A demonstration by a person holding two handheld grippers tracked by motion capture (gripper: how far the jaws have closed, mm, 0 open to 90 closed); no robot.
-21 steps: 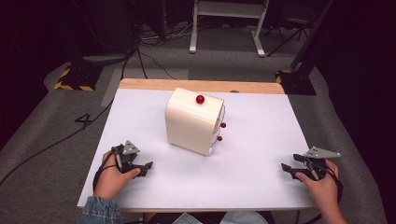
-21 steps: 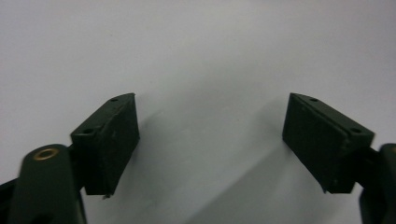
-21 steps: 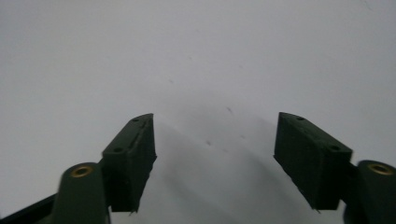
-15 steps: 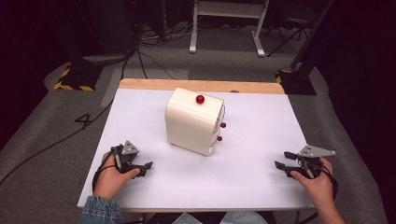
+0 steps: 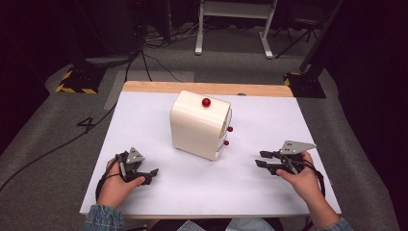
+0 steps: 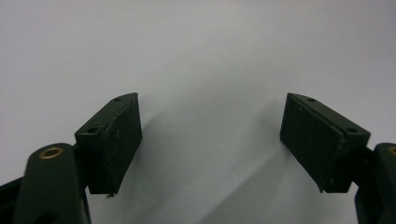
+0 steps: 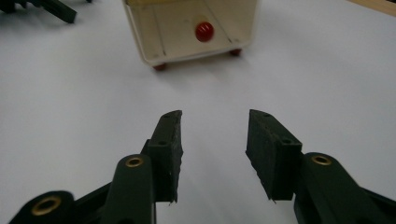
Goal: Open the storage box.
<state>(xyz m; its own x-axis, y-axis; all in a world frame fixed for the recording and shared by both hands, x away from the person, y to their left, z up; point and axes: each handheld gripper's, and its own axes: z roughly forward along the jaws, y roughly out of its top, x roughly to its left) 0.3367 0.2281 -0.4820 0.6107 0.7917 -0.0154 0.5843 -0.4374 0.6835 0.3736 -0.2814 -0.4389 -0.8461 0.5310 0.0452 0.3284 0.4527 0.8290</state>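
Centrally on the white table (image 5: 159,120) stands a cream box (image 5: 197,127) with red knobs (image 5: 206,102), its far side hidden, while the left gripper (image 5: 144,175) and right gripper (image 5: 262,160), both spread and empty, flank it.

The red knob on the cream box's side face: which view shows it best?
The right gripper view: the red knob faces the camera, centred on the cream box. The high view shows it only edge-on as a small dot. The left gripper view looks at bare table.
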